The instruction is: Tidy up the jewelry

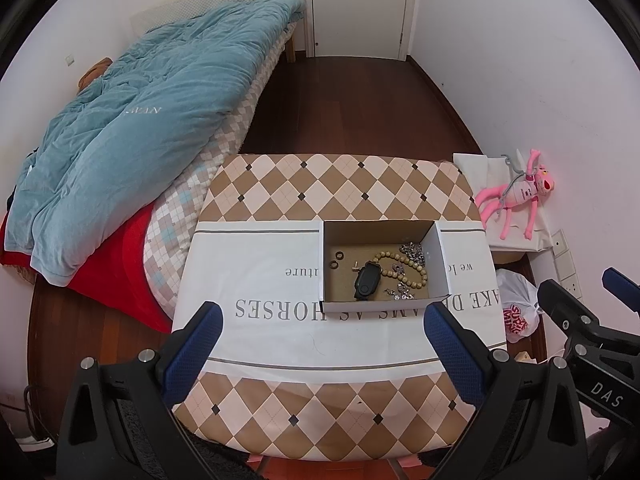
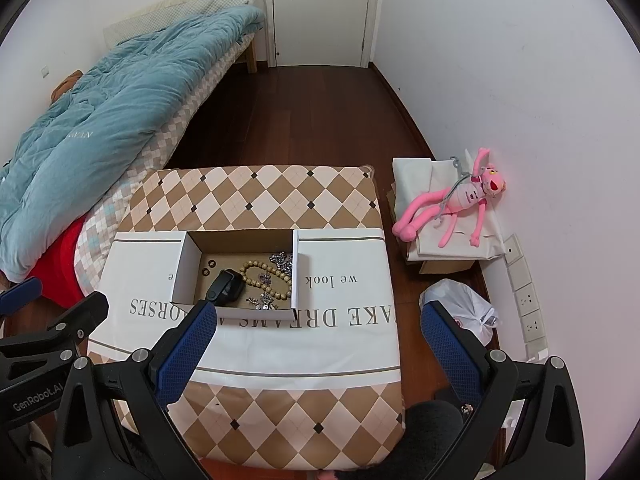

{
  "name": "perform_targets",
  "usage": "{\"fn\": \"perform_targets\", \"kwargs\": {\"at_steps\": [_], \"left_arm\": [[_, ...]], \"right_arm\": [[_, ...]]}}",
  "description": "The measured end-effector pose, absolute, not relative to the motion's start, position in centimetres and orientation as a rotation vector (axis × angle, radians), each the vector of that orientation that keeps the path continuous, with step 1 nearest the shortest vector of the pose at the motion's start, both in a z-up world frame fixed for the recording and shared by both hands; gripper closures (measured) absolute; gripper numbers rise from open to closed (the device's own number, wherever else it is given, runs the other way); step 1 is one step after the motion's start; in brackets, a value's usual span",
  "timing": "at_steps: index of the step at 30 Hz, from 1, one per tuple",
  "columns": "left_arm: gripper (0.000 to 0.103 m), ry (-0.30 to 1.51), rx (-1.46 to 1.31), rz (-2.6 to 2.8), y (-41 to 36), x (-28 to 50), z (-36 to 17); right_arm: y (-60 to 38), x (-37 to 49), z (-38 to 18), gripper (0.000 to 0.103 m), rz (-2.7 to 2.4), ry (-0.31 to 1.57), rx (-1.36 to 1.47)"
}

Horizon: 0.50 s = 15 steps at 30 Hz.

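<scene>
Matt cardboard box holds wooden beads, shiny metal chain, black plastic watch; glossy wood floor.

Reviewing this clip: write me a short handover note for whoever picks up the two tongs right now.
Left tongs: open, empty, hovering over the near part of the cloth-covered table.
Right tongs: open, empty, at the table's near right side.
Everything sits in the open cardboard box: black smartwatch, wooden bead bracelet, silver chain pieces at the far right, more silver bits by the near wall, two small dark rings on the left.
Done: the pieces are in the box, with no loose jewelry on the cloth.
Left: judged from this, pieces overlap; separating them may remain.
</scene>
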State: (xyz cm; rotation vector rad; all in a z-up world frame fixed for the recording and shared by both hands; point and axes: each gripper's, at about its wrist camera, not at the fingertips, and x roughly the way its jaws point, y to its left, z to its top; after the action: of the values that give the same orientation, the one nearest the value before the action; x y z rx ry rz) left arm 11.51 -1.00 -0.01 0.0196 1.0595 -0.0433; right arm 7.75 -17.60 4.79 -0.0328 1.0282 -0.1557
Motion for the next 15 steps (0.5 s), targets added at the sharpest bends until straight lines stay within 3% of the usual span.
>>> {"fn": "perform_targets", "kwargs": {"at_steps": [15], "left_arm": [[0.000,1.059,0.023,-0.042,-0.66,11.15,-0.33]], "right_arm": [[-17.75,7.80,4.70,0.000,-0.154,1.032,-0.032]]}}
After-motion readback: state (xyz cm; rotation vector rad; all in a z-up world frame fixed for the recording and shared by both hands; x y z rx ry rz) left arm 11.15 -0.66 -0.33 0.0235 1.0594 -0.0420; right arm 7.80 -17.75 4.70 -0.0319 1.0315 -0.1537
